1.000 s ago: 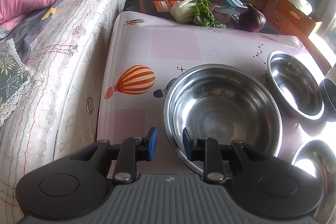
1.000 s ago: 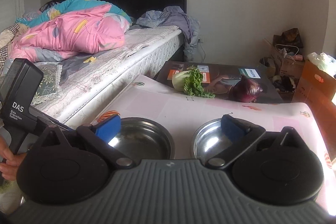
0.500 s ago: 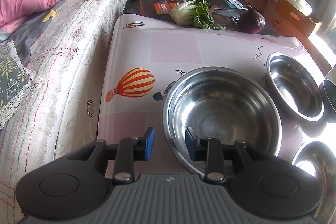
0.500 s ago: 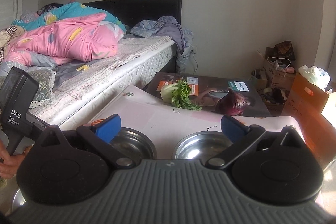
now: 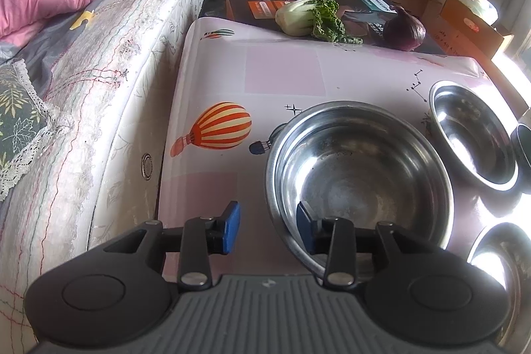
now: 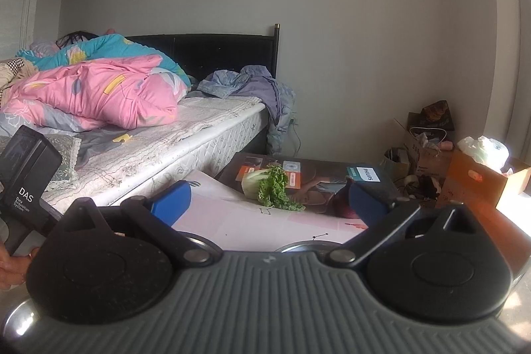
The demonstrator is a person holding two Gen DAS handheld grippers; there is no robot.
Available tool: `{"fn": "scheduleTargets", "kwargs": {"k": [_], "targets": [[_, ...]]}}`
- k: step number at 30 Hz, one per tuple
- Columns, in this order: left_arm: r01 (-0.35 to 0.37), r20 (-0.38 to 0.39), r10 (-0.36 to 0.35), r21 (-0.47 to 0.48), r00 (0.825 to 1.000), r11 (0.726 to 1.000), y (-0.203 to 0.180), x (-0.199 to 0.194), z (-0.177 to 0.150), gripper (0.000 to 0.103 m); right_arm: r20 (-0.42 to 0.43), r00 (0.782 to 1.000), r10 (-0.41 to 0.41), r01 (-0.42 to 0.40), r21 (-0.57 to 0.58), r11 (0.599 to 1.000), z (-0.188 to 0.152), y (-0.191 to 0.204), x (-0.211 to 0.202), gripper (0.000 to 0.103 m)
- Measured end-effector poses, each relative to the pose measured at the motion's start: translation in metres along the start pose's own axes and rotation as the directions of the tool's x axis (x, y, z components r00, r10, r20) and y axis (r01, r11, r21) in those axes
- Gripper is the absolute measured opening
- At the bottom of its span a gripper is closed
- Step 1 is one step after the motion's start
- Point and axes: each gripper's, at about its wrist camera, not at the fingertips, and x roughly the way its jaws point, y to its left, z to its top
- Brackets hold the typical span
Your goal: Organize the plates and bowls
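Big bowl (image 5: 360, 184) sat near the table's (image 5: 282, 75) front edge, a smaller bowl (image 5: 471, 135) just beside it toward the right edge. Left gripper (image 5: 267, 226) was parted, astride the big bowl's near-left rim, one pad inside, one outside, not yet pinching; right gripper (image 6: 268, 199) gaped wide, empty, above the table. Steel looked stiff, light, slick; the thin rim seemed the only hold.

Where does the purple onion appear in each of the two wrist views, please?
Left wrist: the purple onion sits top right, on the dark box beyond the table.
Right wrist: the onion is right of centre, partly hidden behind the right blue finger.
Shared landmark: the leafy cabbage left of it.
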Motion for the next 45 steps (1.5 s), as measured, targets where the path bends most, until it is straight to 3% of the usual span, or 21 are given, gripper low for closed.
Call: {"fn": "scheduleTargets", "kwargs": {"k": [4,10,17,23,30,33,35,39,45], "targets": [[0.001,-0.007,-0.001,-0.002,1.0,1.0,0.001,0.001,-0.001,0.04,-0.122,0.992,0.038,-0.033,0.046,0.998,-0.005,0.003,0.014,0.102],[-0.003,-0.012,0.003,-0.002,1.0,1.0,0.001,0.002,-0.003,0.042,-0.299,0.95,0.092,-0.069,0.089,0.994,-0.022,0.018,0.037,0.102],[-0.003,-0.016,0.003,-0.003,1.0,1.0,0.001,0.003,-0.002,0.043,-0.312,0.949,0.044,-0.034,0.035,0.999,-0.028,0.033,0.043,0.102],[-0.003,-0.025,0.002,-0.006,1.0,1.0,0.0,0.007,-0.003,0.043,-0.357,0.918,0.173,-0.132,0.136,0.982,-0.036,0.025,0.054,0.102],[-0.014,-0.035,0.015,0.012,0.999,1.0,-0.007,0.016,0.001,0.043,-0.403,0.884,0.237,-0.137,0.261,0.956,-0.049,0.017,0.078,0.099],[-0.03,-0.04,0.031,0.02,0.999,0.999,-0.011,0.021,0.003,0.043,-0.438,0.859,0.265,-0.129,0.317,0.94,-0.058,0.015,0.093,0.088],[-0.039,-0.042,0.04,0.028,0.998,0.999,-0.013,0.023,0.003,0.043,-0.465,0.843,0.272,-0.111,0.343,0.933,-0.064,0.014,0.102,0.072],[-0.047,-0.052,0.049,0.039,0.997,0.998,-0.015,0.029,0.004,0.042,-0.508,0.808,0.298,-0.101,0.38,0.92,-0.076,0.016,0.118,0.054],[-0.038,-0.068,0.04,0.024,0.997,0.999,-0.012,0.033,0.004,0.026,-0.535,0.797,0.28,-0.095,0.346,0.933,-0.08,0.025,0.127,0.037]]}}
